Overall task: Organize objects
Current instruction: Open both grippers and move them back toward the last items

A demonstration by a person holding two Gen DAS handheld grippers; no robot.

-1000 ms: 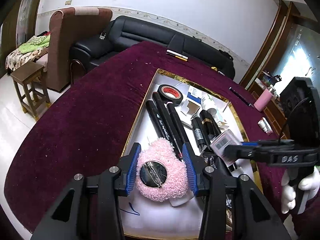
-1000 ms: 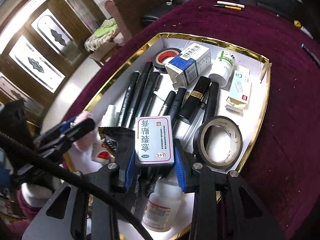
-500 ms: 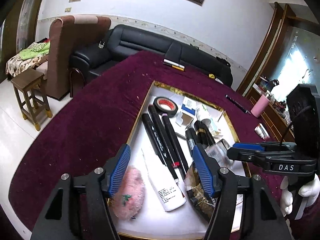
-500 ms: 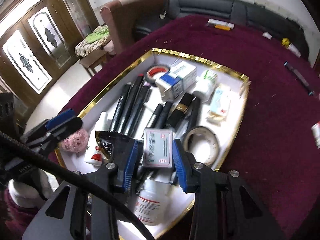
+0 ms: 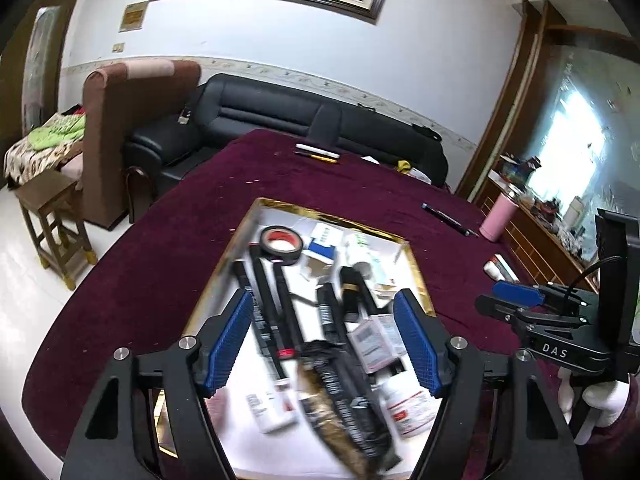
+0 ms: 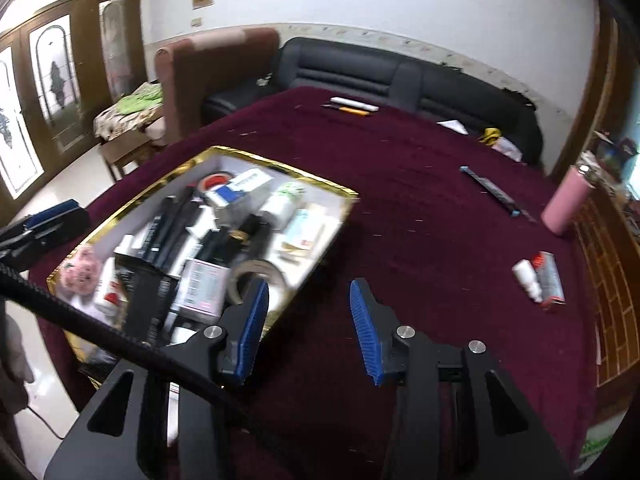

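Observation:
A gold-rimmed white tray (image 5: 416,268) on the maroon table holds black markers (image 5: 276,304), a black tape roll (image 5: 280,245), boxes, white bottles and a dark packet (image 5: 344,404). My left gripper (image 5: 326,342) hangs open and empty above the tray's near half. In the right wrist view the tray (image 6: 320,184) lies to the left, with a pink fluffy ball (image 6: 82,270) in its near corner and a white box (image 6: 202,284) by a tape roll (image 6: 256,276). My right gripper (image 6: 306,332) is open and empty over bare cloth right of the tray.
On the table outside the tray lie a small bottle and box (image 6: 538,276), a dark pen (image 6: 492,190), a pink tumbler (image 6: 566,200) and white and yellow pens (image 6: 352,106) at the far edge. A black sofa (image 5: 312,120) and a brown armchair (image 5: 116,120) stand beyond.
My left gripper let go of the pink ball in the tray, opened and pulled back upward. My right gripper released the white box into the tray, opened and swung right over the cloth.

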